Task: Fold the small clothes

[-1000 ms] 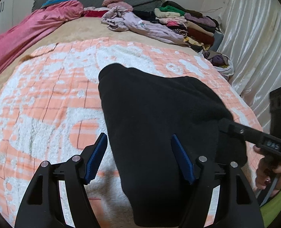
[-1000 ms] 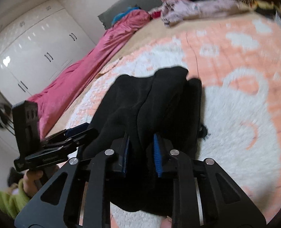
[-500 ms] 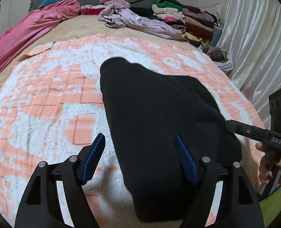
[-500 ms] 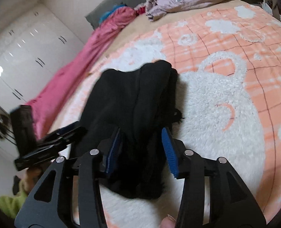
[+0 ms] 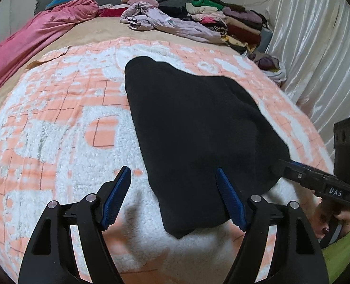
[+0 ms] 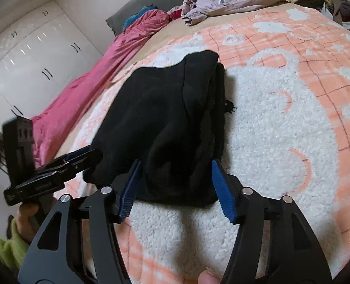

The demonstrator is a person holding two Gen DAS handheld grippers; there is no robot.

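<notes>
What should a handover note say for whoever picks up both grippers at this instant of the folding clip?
Left gripper: open, holding nothing, its fingers straddling the near left edge of the black garment.
Right gripper: open; its fingers have just been closing a little around the garment's near right end, not pressing it.
Garment: lies folded on the orange-and-white blanket, no longer lifted.
Done: at least one fold laid down and released.
Left: probably one more fold or some tidying, then move it to the stacked clothes at the far side of the bed.

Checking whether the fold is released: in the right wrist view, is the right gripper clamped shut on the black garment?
No, the right gripper stands open, its blue pads apart around the black garment's near edge.
</notes>
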